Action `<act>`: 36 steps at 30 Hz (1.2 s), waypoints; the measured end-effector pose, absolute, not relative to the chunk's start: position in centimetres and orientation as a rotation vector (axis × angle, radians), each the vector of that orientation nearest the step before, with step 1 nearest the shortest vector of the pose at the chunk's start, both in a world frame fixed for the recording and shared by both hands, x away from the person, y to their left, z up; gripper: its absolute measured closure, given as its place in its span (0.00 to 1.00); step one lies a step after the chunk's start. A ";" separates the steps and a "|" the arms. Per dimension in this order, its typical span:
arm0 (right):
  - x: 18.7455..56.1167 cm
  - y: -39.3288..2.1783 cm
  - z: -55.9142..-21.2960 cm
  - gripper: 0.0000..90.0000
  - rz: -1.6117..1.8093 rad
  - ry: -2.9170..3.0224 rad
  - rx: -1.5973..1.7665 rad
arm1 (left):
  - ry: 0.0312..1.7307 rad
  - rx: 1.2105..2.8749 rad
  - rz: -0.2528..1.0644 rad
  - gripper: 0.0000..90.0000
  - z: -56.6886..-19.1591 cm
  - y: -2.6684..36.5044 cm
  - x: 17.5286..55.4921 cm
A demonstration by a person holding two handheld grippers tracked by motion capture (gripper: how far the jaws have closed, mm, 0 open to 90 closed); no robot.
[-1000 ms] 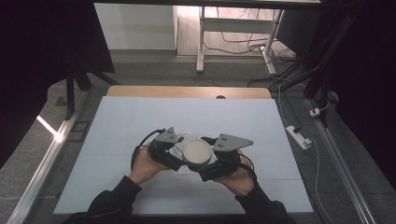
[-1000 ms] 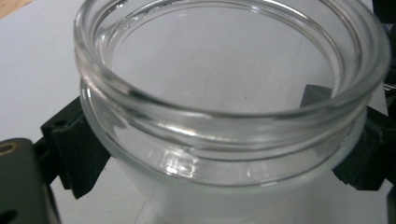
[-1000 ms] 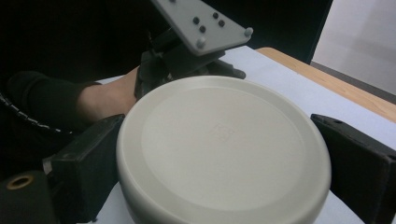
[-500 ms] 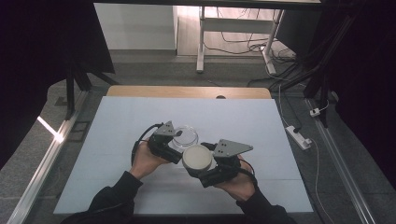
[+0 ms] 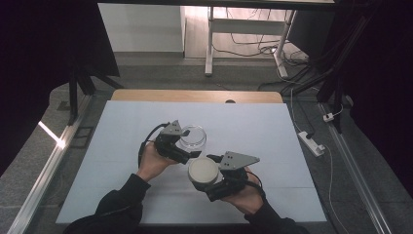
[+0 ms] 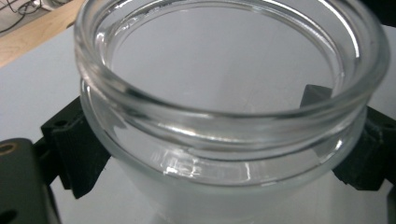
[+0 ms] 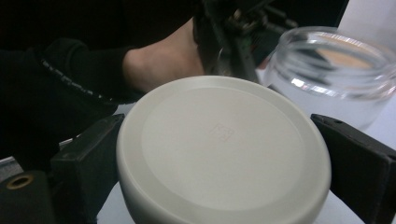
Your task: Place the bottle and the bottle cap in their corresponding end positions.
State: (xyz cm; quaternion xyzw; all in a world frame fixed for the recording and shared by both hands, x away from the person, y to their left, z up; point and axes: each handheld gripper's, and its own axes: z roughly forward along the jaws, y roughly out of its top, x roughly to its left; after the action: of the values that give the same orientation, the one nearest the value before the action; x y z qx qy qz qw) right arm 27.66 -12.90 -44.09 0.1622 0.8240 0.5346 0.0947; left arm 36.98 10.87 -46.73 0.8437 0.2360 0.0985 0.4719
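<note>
Lid (image 5: 203, 170), gripped flat in the right tongs (image 5: 210, 181), sits just beside and nearer the person than the open jar (image 5: 192, 137), which the left tongs (image 5: 187, 148) clamp upright on the desk (image 5: 253, 126).

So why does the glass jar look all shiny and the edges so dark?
Left gripper view: white glare streaks on the glass jar rim. Right gripper view: the white lid is sharp, the jar behind blurry. High view: the table is bright, the surroundings dark.
</note>
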 end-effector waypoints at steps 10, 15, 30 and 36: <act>27.6 -12.7 -46.3 0.08 1.571 2.467 0.459 | 0.588 2.064 0.260 0.08 -47.1 10.3 38.6; 27.9 -12.5 -47.7 0.08 1.555 2.480 0.464 | 0.593 2.067 0.265 0.09 -47.4 10.1 39.1; 29.2 -11.6 -51.6 0.08 1.450 2.545 0.473 | 0.604 2.064 0.279 0.08 -48.7 9.3 40.6; 29.6 -11.3 -52.5 0.08 1.405 2.578 0.479 | 0.612 2.058 0.276 0.08 -49.2 9.4 41.0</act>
State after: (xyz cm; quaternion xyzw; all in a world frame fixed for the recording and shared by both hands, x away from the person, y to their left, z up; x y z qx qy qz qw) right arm 29.58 -11.32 -52.45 0.1604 0.8636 0.4707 0.0835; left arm 41.03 9.41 -49.19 0.8396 0.2497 0.1125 0.4692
